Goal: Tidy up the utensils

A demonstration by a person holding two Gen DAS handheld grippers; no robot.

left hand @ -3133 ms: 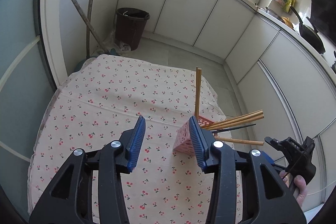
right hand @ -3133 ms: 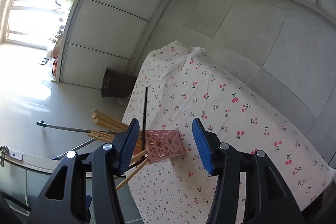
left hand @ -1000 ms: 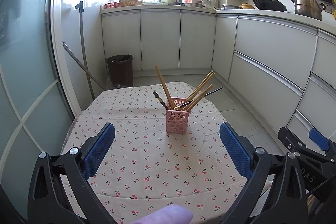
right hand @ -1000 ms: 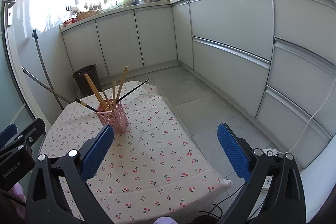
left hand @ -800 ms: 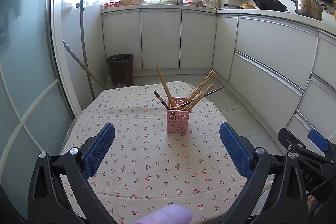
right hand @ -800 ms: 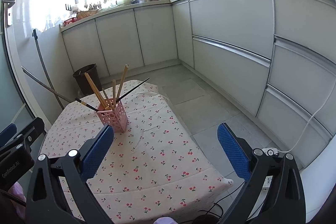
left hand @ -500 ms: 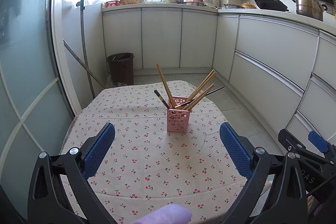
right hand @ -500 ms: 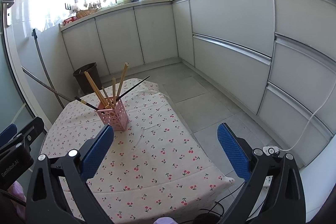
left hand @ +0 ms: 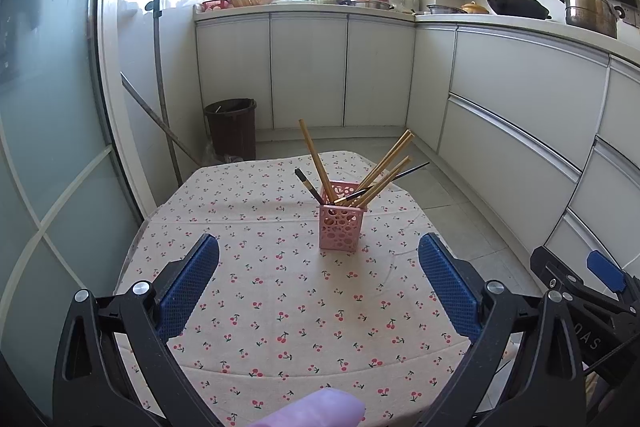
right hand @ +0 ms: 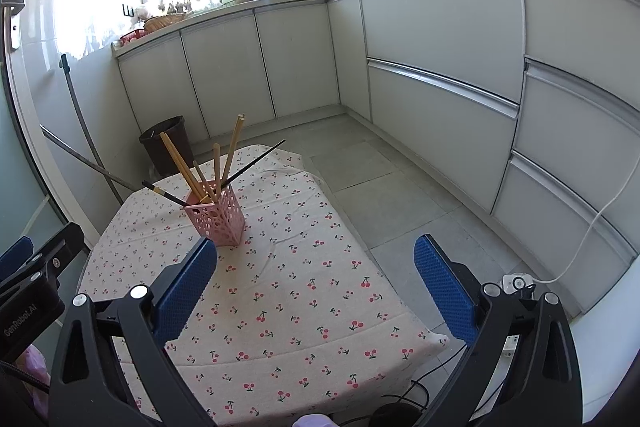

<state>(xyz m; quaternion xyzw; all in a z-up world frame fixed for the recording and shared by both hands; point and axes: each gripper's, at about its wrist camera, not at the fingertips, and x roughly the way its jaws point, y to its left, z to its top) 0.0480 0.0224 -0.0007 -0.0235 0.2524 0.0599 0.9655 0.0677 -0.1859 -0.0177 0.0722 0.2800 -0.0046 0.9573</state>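
Spread over most of the lower half of both views: a table (left hand: 248, 311) under a cherry-print cloth, with grey-white kitchen cabinets (left hand: 308, 71) wrapping round behind and to the right. Standing upright on the far part of the cloth, well apart from either claw: a pink perforated holder (left hand: 341, 227), square-sided. Seen from the left gripper (left hand: 319, 285), placed ahead and slightly right of the midline between the blue pads, beyond their tips. Seen from the right gripper (right hand: 316, 285), placed ahead and to the left, just above the tip of the left-hand pad, nothing but cloth and floor between the fingers. Both claws spread wide, holding nothing, fingers hovering over the near part of the table. Fanned out of the holder: several wooden chopsticks (left hand: 385, 163) leaning right and one leaning left, plus thin dark chopsticks (left hand: 309, 182) angled outward to either side, all with lower ends inside the holder. Further back on the floor by the cabinets: a dark brown waste bin (left hand: 231, 129), with a long grey pole (left hand: 162, 95) leaning against the wall beside it.
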